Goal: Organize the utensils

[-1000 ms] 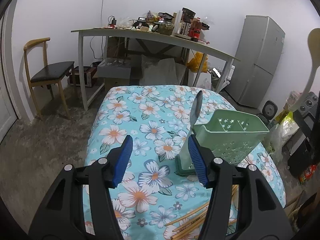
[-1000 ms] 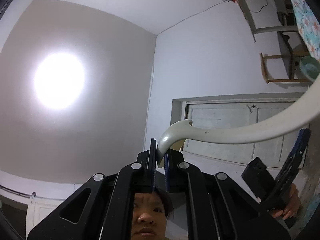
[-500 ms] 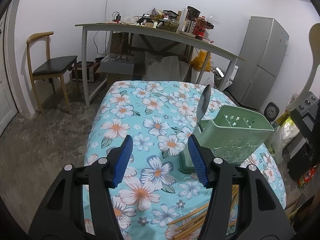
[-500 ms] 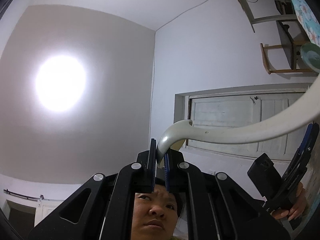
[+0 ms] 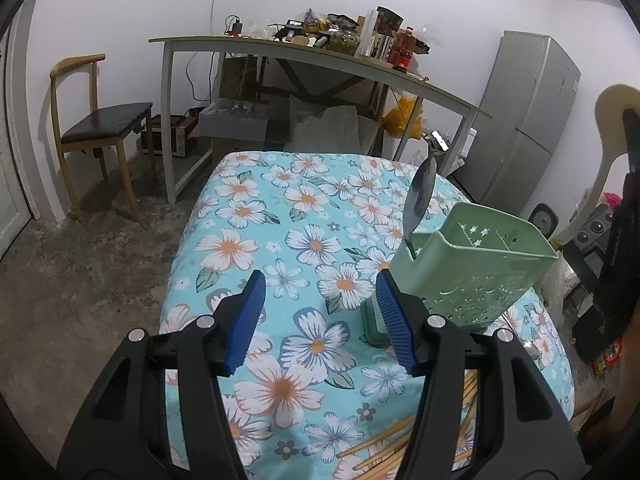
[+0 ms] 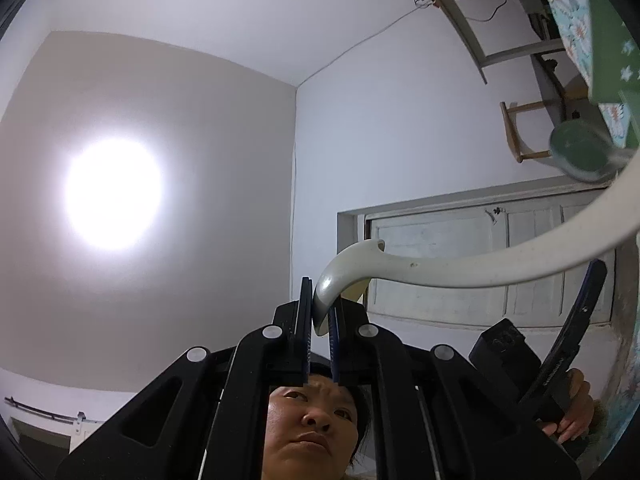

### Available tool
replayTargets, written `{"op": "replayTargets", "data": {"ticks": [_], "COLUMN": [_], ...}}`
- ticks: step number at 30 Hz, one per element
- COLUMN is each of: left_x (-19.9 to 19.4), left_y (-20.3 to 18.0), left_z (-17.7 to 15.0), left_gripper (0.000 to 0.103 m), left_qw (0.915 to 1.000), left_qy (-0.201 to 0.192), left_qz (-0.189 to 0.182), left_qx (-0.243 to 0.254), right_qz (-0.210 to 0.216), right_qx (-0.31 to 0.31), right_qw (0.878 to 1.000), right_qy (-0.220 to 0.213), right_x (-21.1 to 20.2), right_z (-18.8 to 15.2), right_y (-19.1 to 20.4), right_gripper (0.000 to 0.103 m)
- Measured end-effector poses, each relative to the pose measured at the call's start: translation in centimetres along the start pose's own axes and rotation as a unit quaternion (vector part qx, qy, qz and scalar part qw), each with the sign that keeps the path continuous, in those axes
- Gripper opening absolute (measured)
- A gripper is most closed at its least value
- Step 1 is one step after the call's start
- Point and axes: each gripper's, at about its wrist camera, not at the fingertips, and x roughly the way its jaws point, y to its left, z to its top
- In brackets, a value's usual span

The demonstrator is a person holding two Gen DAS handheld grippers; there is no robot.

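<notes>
On the flowered table (image 5: 280, 216) at the middle of the room, the job looks partly done. Behind it I can see a cluttered desk (image 5: 320, 54), a fridge (image 5: 524, 120) and a wooden chair (image 5: 96, 120), all well apart from the action. Now the green caddy (image 5: 476, 272) near the table's right side: it stands tilted, and one metal spoon (image 5: 420, 200) is already slotted upright in its near corner compartment. That's one item sorted.

Up high, the right gripper (image 6: 320, 320) is clamped tight on the hooked handle end of a white ladle (image 6: 460, 270), carrying it in the air with the bowl end swinging over toward the caddy; I'd say that's next to go in. Watch that standing spoon, it's close to the ladle's path.

The left gripper (image 5: 320, 320) hangs above the table with its jaws spread wide, nothing in them, the caddy just beside its right finger. Chopsticks (image 5: 400, 440) lie loose at the near table edge, not yet touched, so plenty remains.
</notes>
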Motion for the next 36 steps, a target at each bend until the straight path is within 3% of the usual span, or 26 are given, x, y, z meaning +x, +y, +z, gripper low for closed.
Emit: {"op": "replayTargets", "data": {"ticks": [12, 14, 16, 29, 36], "left_x": [1.1, 1.1, 1.2, 0.6, -0.9], "left_y": [0.5, 0.4, 0.4, 0.1, -1.0], "left_z": [-0.3, -0.3, -0.3, -0.5, -0.8], "left_gripper": [0.055, 0.055, 0.055, 0.055, 0.063], "left_qw": [0.9999, 0.9999, 0.9999, 0.9999, 0.9997], "left_qy": [0.01, 0.009, 0.009, 0.004, 0.001], "left_qz": [-0.005, -0.005, -0.005, -0.008, -0.024], "left_qx": [-0.008, -0.008, -0.008, -0.006, 0.0], "right_qz": [-0.017, -0.022, -0.026, -0.02, -0.047], "right_qx": [0.001, -0.001, -0.005, -0.047, -0.113], "right_qw": [0.999, 0.999, 0.998, 0.996, 0.99], "right_qy": [-0.031, -0.038, -0.05, -0.076, -0.073], "right_x": [-2.1, -2.6, -3.0, -4.2, -3.8], "right_z": [0.2, 0.0, -0.2, -1.9, -3.5], "right_y": [-0.1, 0.2, 0.6, 3.1, 6.1], "right_gripper": [0.009, 0.015, 0.04, 0.047, 0.055]}}
